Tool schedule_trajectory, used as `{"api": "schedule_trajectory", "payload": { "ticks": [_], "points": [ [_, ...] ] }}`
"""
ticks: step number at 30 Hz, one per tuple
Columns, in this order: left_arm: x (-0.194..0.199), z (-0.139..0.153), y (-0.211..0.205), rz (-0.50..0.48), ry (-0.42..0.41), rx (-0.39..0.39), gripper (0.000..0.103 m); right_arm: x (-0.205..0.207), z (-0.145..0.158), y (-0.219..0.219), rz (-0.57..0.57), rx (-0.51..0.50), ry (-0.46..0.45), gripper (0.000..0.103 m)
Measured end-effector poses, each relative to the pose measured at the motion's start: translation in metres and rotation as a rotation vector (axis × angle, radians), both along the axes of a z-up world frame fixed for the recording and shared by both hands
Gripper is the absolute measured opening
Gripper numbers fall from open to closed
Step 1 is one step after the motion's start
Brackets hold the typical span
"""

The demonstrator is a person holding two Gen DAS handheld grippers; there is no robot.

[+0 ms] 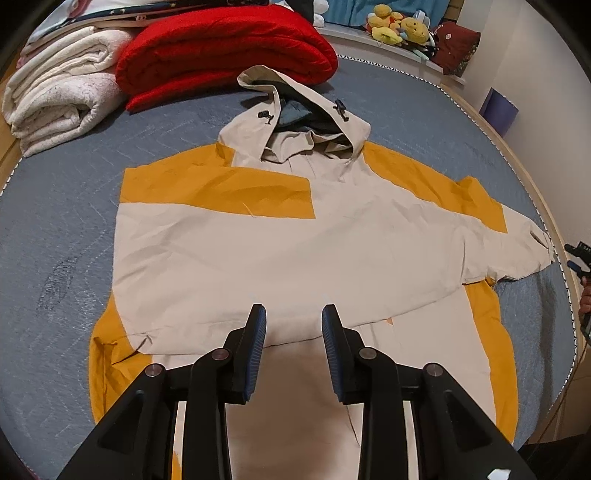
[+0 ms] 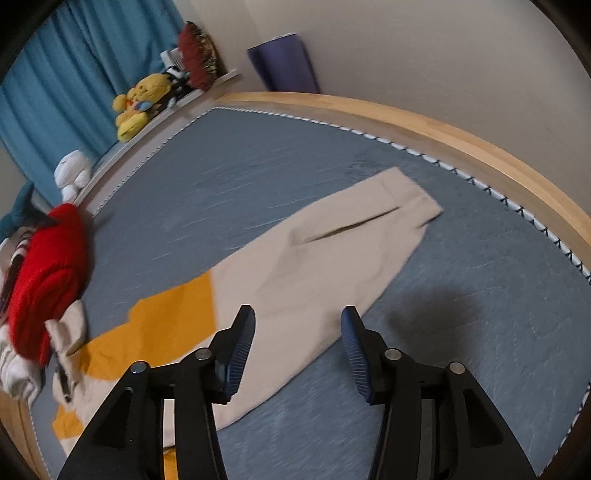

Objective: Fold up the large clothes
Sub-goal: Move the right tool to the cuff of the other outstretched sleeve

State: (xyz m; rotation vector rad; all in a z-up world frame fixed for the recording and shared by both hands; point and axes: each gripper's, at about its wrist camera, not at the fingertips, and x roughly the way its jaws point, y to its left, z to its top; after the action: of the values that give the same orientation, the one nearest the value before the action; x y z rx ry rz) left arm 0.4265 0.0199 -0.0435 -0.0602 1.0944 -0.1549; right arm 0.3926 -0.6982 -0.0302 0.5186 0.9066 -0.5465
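Note:
A beige and yellow hooded jacket (image 1: pixel 280 251) lies spread on the grey-blue bed (image 1: pixel 55 229). Its left sleeve is folded across the chest. Its right sleeve (image 2: pixel 332 251) lies stretched out toward the bed's right edge, cuff (image 2: pixel 413 201) at the far end. My left gripper (image 1: pixel 293 314) is open and empty, hovering over the jacket's lower front. My right gripper (image 2: pixel 297 317) is open and empty, just above the near part of the outstretched sleeve. The right gripper also shows at the right edge of the left wrist view (image 1: pixel 578 258).
A folded red blanket (image 1: pixel 225 51) and a folded white blanket (image 1: pixel 62 99) lie at the head of the bed behind the hood. Plush toys (image 1: pixel 400 24) sit on a ledge. A wooden bed rail (image 2: pixel 443 129) runs along the right side. A purple roll (image 2: pixel 284 62) stands by the wall.

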Motion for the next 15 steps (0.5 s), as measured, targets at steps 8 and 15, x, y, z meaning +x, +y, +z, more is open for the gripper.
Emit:
{"api": "schedule_trajectory", "payload": {
  "ticks": [8, 15],
  "points": [
    [0.003, -0.008, -0.006, -0.015, 0.012, 0.006, 0.029, 0.001, -0.057, -0.034, -0.067, 0.135, 0.012, 0.052],
    [0.009, -0.014, -0.007, -0.012, 0.027, 0.005, 0.03, 0.0, -0.1, -0.057, -0.147, 0.221, 0.015, 0.052]
  ]
}}
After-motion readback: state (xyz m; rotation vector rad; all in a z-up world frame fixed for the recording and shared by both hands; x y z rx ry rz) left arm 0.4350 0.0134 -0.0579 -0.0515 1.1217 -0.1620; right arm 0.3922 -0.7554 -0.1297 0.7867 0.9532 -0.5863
